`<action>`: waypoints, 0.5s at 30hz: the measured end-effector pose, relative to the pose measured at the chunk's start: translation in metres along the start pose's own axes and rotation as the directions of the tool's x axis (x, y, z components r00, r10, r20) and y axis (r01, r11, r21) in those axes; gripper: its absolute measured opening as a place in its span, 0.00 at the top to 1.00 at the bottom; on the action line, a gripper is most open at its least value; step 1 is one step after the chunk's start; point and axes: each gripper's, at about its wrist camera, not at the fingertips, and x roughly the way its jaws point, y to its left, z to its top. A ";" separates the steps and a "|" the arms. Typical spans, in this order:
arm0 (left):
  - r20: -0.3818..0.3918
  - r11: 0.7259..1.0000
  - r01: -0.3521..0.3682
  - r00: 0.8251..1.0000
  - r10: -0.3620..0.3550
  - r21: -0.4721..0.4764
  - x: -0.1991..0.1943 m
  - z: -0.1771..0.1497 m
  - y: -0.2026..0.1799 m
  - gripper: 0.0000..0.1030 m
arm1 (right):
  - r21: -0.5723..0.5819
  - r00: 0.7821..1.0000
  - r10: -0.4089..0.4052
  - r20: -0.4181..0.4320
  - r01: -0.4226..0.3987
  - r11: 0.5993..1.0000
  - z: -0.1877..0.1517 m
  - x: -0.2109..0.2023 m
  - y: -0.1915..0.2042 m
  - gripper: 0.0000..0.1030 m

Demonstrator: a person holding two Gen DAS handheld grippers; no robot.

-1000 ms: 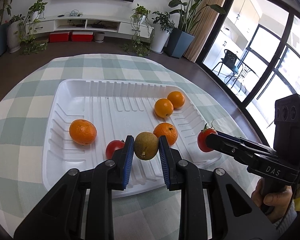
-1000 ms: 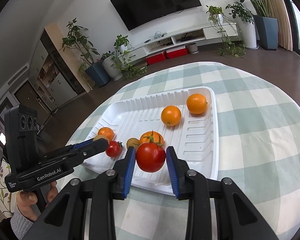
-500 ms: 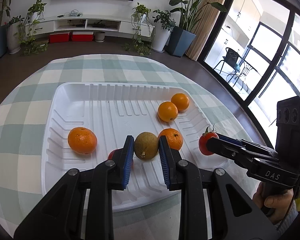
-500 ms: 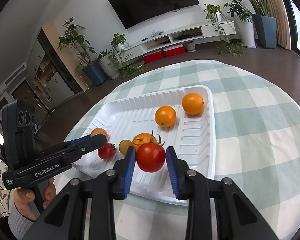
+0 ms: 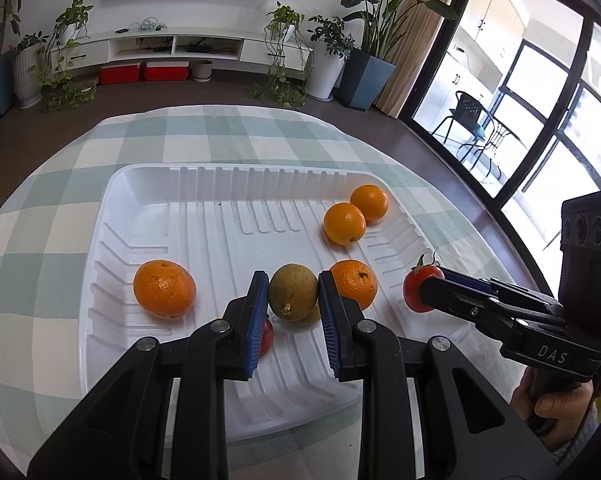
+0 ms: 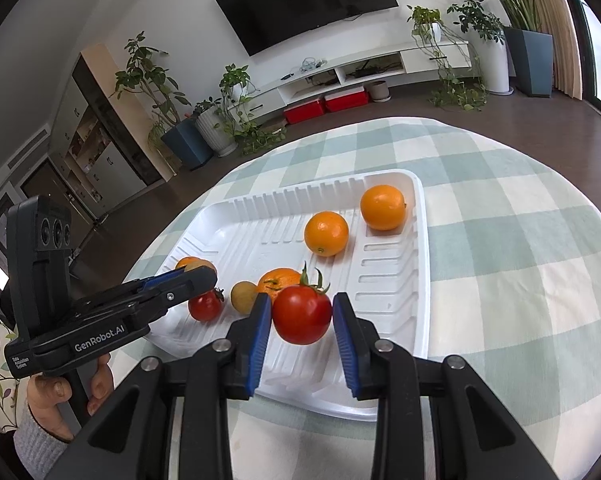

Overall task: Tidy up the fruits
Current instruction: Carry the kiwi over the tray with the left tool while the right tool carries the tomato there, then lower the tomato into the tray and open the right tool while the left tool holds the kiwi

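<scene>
The left claw (image 5: pixel 293 298) is pinching a brownish-green round fruit (image 5: pixel 293 296) between its two blue pads, and holds it in the air above the near part of the white tray (image 5: pixel 220 184). The right claw (image 6: pixel 301 316) is pinching a red tomato with a green stem (image 6: pixel 302 314) in the same way, above the near edge of the tray at its right side.

The tray lies in the middle of the round worktop (image 5: pixel 172 136), which is covered by a green and white checked cloth. I count four oranges in the tray. Two of them (image 5: pixel 344 223) (image 5: pixel 369 203) lie close together near the far right corner. One orange (image 5: pixel 354 283) lies nearer, just right of the left claw. The fourth one (image 5: pixel 164 288) lies alone near the left edge of the tray.

In the tray there is also a second tomato (image 6: pixel 205 305), small and red, near the front edge. In the left wrist view it is mostly hidden behind the left pad. A second small brownish fruit (image 6: pixel 243 297) lies just beside that tomato, between it and the nearer orange.

So there are two tomatoes, two brownish fruits and four oranges together. A person's hand (image 6: pixel 56 396) holds the handle of the left claw, and another hand (image 5: pixel 556 404) holds the right one.
</scene>
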 end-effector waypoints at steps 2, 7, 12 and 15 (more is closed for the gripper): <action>-0.001 1.000 0.000 1.000 0.000 0.001 0.001 0.001 0.000 0.77 | -0.001 1.000 -0.001 -0.002 0.001 1.000 0.000 0.001 0.000 0.67; -0.003 1.000 -0.002 1.000 0.002 -0.001 0.003 0.001 0.000 0.77 | 0.000 1.000 -0.003 -0.004 0.003 1.000 0.000 0.002 0.000 0.67; -0.008 1.000 -0.005 1.000 0.005 -0.003 0.008 0.004 0.003 0.77 | 0.001 1.000 -0.007 -0.010 0.007 1.000 -0.001 0.005 -0.001 0.67; -0.010 1.000 -0.009 1.000 0.009 -0.004 0.011 0.005 0.004 0.77 | 0.000 1.000 -0.009 -0.009 0.009 1.000 -0.001 0.005 -0.001 0.67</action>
